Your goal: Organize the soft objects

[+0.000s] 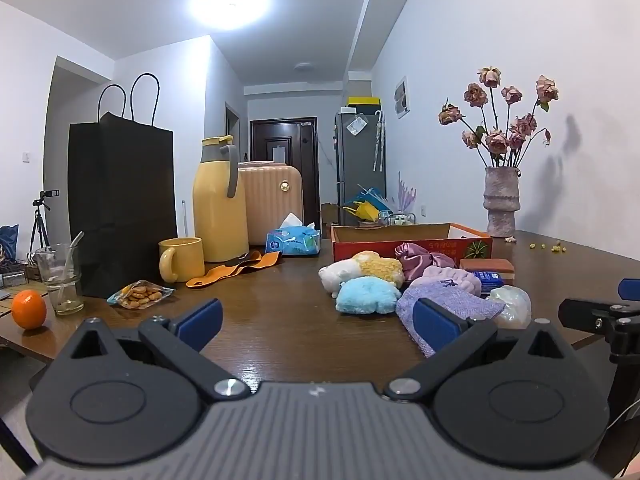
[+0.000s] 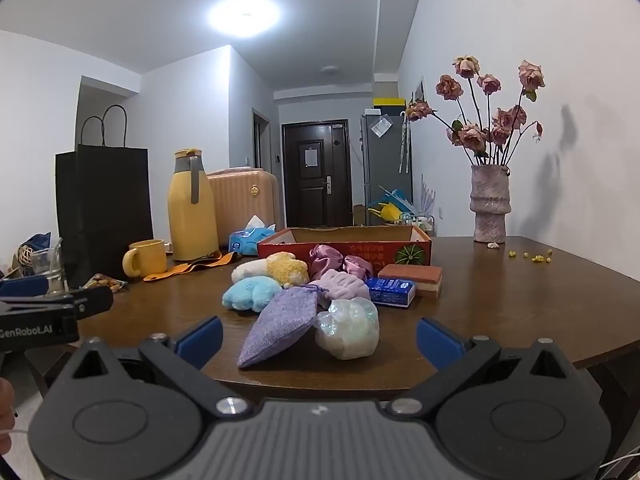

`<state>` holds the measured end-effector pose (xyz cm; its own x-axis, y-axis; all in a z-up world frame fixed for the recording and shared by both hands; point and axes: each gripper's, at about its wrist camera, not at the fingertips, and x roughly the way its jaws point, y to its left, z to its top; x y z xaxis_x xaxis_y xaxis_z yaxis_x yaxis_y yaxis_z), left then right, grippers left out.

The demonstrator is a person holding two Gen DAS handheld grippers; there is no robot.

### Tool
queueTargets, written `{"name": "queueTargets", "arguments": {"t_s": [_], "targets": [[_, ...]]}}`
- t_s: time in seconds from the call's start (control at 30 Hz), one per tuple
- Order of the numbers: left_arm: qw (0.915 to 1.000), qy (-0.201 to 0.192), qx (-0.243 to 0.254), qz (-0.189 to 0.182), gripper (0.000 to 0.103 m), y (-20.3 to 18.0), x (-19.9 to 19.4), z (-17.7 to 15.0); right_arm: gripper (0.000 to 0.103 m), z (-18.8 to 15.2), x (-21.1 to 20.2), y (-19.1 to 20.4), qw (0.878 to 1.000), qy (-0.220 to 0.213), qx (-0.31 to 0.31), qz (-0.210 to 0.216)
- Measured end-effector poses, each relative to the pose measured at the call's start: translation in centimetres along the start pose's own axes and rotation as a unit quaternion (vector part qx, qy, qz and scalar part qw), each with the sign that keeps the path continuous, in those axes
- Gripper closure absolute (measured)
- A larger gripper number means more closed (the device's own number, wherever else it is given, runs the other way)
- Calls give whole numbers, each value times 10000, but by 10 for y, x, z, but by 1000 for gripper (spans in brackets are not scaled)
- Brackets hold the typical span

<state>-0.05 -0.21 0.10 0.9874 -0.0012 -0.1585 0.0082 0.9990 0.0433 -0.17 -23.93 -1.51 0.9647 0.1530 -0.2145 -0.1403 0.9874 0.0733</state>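
Observation:
A heap of soft things lies on the brown table (image 2: pixel 500 304) before an open red cardboard box (image 2: pixel 344 245): a blue plush (image 2: pixel 250 294), a yellow and white plush (image 2: pixel 276 268), pink satin scrunchies (image 2: pixel 338 265), a lilac plush piece (image 2: pixel 345 285), a purple drawstring pouch (image 2: pixel 282 326) and a pearly white bag (image 2: pixel 349 327). My right gripper (image 2: pixel 318 340) is open and empty, just short of the pouch and bag. My left gripper (image 1: pixel 318 322) is open and empty, left of the heap; the blue plush (image 1: pixel 366 296) and the pouch (image 1: pixel 448 306) lie ahead of it.
A sponge (image 2: pixel 412 278) and a blue tissue pack (image 2: pixel 390 291) lie right of the heap. A vase of dried roses (image 2: pixel 490 204) stands far right. On the left are a yellow mug (image 1: pixel 180 259), yellow jug (image 1: pixel 220 204), black paper bag (image 1: pixel 122 208), glass (image 1: pixel 60 280), orange (image 1: pixel 28 309) and biscuits (image 1: pixel 140 294).

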Motion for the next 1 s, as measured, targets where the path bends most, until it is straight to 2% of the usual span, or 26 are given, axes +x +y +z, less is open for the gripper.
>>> {"name": "queueTargets", "arguments": {"t_s": [1.0], "targets": [[10000, 4, 47, 1, 0, 1, 3, 0, 0, -1, 1, -3, 10000, 15, 79, -13]]}}
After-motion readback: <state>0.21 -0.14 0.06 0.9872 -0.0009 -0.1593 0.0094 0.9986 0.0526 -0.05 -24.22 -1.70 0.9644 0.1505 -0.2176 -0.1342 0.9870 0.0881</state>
